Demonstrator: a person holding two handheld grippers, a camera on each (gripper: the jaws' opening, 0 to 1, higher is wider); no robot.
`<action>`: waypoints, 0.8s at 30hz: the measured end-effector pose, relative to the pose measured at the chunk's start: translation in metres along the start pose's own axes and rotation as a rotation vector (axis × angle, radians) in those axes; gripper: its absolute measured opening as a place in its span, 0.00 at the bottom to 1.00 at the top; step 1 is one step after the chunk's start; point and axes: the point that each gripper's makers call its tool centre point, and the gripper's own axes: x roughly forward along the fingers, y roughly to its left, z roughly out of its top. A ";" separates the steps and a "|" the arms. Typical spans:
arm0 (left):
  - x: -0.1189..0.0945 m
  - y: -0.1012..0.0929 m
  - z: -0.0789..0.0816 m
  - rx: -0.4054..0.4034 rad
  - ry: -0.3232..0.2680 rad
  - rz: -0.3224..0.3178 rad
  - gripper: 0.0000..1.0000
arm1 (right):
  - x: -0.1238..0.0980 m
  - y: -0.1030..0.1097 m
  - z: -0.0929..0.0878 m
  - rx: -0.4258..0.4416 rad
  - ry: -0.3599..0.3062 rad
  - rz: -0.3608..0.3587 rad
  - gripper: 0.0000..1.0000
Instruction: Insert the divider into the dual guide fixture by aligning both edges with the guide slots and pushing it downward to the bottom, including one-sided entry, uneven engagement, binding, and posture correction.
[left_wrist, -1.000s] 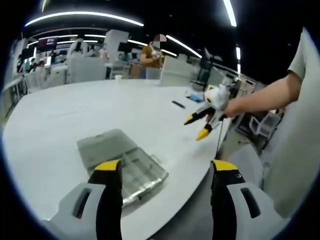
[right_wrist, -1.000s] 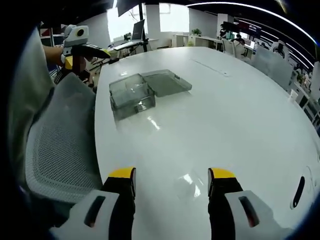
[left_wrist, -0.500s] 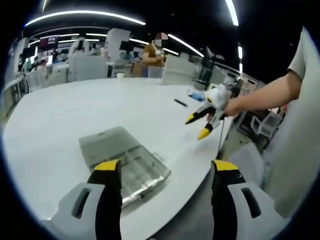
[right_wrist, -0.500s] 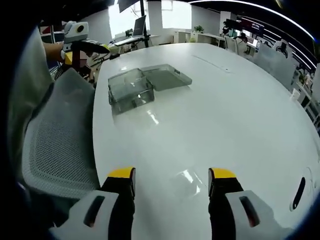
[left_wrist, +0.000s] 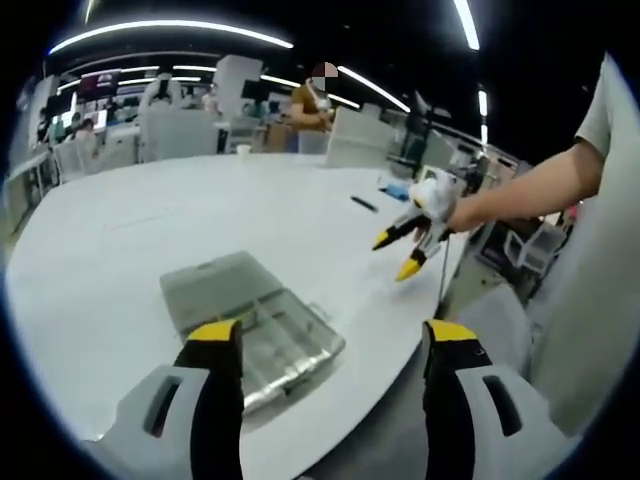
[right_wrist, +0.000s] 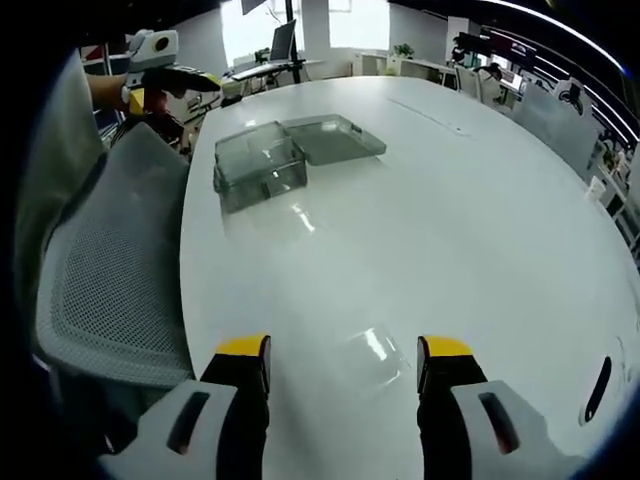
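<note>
A clear plastic box (left_wrist: 275, 340) with inner compartments lies near the table's edge, its lid (left_wrist: 215, 285) folded open flat beside it. My left gripper (left_wrist: 333, 340) hovers just short of this box, jaws wide open and empty. In the right gripper view the same box (right_wrist: 258, 172) and lid (right_wrist: 335, 138) sit far ahead. My right gripper (right_wrist: 344, 352) is open over bare table with nothing between its jaws. A faint shiny patch (right_wrist: 375, 345) lies ahead of it; I cannot tell whether it is a clear piece or glare. The right gripper (left_wrist: 396, 253) also appears, held by a hand.
The white round table (right_wrist: 450, 230) stretches wide. A grey mesh chair (right_wrist: 110, 290) stands at its edge beside the box. A black pen (right_wrist: 598, 380) lies at the far right. The left gripper (right_wrist: 198, 82) shows at top left. Chairs and people fill the background.
Both views have drifted slightly with the hands; the box sits a little further up in the right gripper view. Both grippers stay open and empty, and nothing on the table has moved.
</note>
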 end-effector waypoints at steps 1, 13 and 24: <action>0.000 0.000 0.000 0.001 0.003 0.000 0.72 | 0.000 0.000 -0.001 -0.001 0.003 0.001 0.56; 0.003 -0.004 0.000 0.006 0.011 -0.002 0.72 | 0.013 -0.001 -0.009 -0.075 0.066 0.024 0.54; 0.003 -0.003 0.000 0.010 0.019 0.003 0.72 | 0.025 -0.003 -0.014 -0.150 0.123 0.051 0.52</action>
